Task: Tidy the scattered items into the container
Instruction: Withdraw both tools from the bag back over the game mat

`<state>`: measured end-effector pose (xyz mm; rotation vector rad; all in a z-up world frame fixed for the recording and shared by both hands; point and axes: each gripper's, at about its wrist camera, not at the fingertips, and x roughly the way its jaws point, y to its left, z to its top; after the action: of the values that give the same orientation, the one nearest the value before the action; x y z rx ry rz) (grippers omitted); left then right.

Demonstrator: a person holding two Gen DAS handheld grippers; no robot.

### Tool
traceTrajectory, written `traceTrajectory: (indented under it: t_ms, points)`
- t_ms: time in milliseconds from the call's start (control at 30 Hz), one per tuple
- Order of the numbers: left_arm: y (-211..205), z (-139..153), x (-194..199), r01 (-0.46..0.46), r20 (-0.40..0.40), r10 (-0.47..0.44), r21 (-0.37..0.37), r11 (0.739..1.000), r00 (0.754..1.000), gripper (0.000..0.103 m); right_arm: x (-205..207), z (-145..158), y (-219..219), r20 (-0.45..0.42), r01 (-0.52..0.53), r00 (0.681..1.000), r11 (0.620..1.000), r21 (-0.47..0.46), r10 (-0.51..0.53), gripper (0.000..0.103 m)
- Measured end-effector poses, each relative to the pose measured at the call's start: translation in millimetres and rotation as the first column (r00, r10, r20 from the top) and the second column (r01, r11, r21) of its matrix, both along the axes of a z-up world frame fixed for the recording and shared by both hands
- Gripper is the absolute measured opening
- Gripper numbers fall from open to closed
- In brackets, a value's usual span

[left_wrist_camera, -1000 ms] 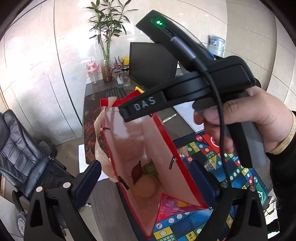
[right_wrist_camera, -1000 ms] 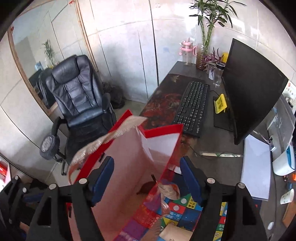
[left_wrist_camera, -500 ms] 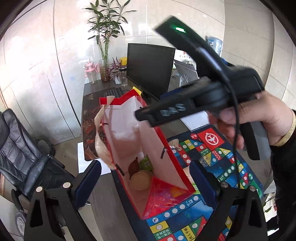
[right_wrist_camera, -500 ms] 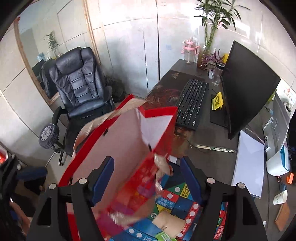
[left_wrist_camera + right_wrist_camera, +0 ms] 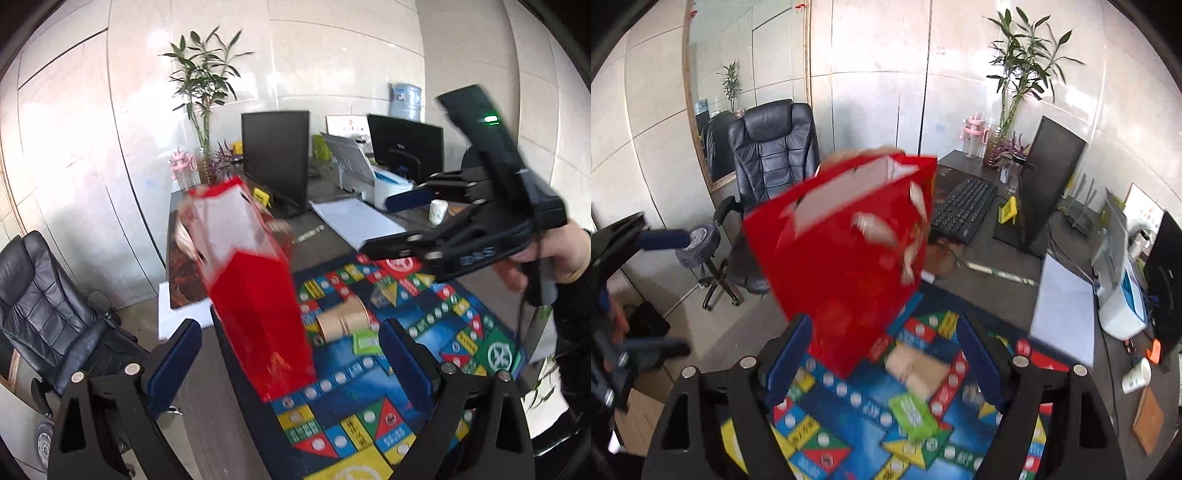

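Red bag [image 5: 255,295] stands tilted, blurred. Brown tub [image 5: 343,321] and green packet [image 5: 364,341] lie just right. Left gripper [image 5: 290,356] and right gripper [image 5: 884,356] gape, empty. Steady the bag upright before grasping the tub.

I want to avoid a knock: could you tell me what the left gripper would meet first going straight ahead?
Most likely the red bag, standing between the open left gripper fingers' line; depth is blurred.

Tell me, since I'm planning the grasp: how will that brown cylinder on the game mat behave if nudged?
The brown cylinder lies on its side on the game mat, so it would probably roll. It looks like cardboard, so likely light and fairly stiff. Motion blur hides finer detail.
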<state>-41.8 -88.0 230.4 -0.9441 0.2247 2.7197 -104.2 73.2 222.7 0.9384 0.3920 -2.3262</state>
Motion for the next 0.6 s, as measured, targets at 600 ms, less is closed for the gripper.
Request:
traceTrajectory:
  t_ms: [600]
  points:
    - [43,-187,60,-0.19,0.103,0.187,0.027,0.981,0.977,0.099,128,-170,96,0.087,0.268,0.961,0.963,-0.042,-0.264,0.085]
